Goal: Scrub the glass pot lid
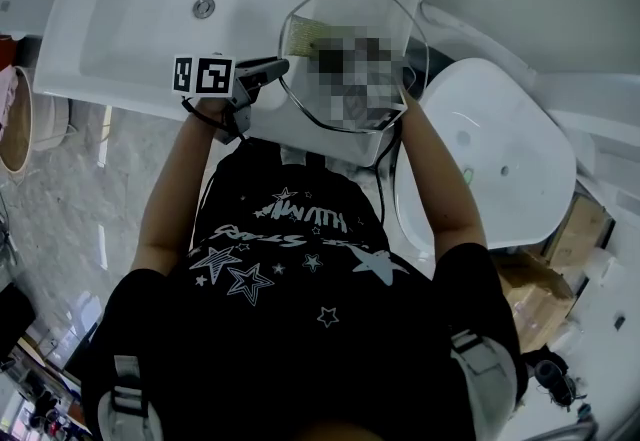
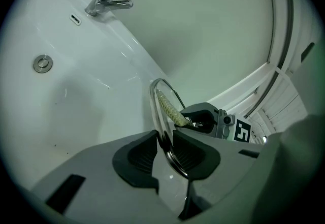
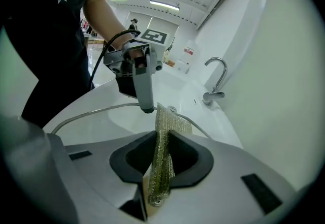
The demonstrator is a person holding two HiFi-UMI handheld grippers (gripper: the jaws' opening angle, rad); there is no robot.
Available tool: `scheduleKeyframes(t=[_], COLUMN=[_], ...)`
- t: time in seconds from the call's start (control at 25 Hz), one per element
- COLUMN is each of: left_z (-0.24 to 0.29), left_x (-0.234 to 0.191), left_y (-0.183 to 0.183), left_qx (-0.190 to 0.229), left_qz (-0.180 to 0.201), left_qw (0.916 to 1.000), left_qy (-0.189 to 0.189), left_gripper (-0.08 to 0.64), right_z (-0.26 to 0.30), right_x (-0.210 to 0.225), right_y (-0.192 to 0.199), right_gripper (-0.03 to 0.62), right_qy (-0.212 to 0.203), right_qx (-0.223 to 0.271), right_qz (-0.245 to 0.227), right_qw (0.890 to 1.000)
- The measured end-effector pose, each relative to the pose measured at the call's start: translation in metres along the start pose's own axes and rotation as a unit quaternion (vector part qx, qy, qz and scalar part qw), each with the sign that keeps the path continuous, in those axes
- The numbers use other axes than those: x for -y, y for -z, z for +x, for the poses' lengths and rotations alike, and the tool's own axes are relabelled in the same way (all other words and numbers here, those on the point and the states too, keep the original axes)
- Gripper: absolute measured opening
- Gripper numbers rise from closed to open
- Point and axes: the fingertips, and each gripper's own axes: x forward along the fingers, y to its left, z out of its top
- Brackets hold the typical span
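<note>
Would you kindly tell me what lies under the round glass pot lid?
Through the round glass pot lid, the white sink shows. A yellow-green mesh cloth touches the glass, which face unclear; blur covers the rest.

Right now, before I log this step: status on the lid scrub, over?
Left gripper shut on glass lid at its rim, above the sink edge. Right gripper shut on mesh scrub cloth, cloth at the lid's face. Nothing in the way.
</note>
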Motion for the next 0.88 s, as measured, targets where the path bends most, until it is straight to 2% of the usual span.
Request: scheduleKeyframes(t=[0.52,0.72,0.88], left_z=[0.004,0.005,0.004], left_x=[-0.008,-0.009,-0.010], left_y=[-0.012,-0.012,-0.013], left_qx=[0.017,0.023,0.032], left_qz=[-0.028,-0.036,-0.058], left_qw=[0.9995,0.9990,0.9977], left_qy=[0.000,-0.011,-0.019], left_gripper=[0.091,0.087,0.078], right_z=[-0.010,-0.018,-0.026], right_x=[-0.046,-0.062,-0.073], right_y=[0.007,0.006,0.005], right_gripper=[0.071,0.071,0.071], right_qy=[-0.047,-0.060,-0.070], right_qx=[-0.009,0.000,0.004], right_qz=[-0.089,-0.097,-0.102], right_qw=[0.995,0.993,0.992])
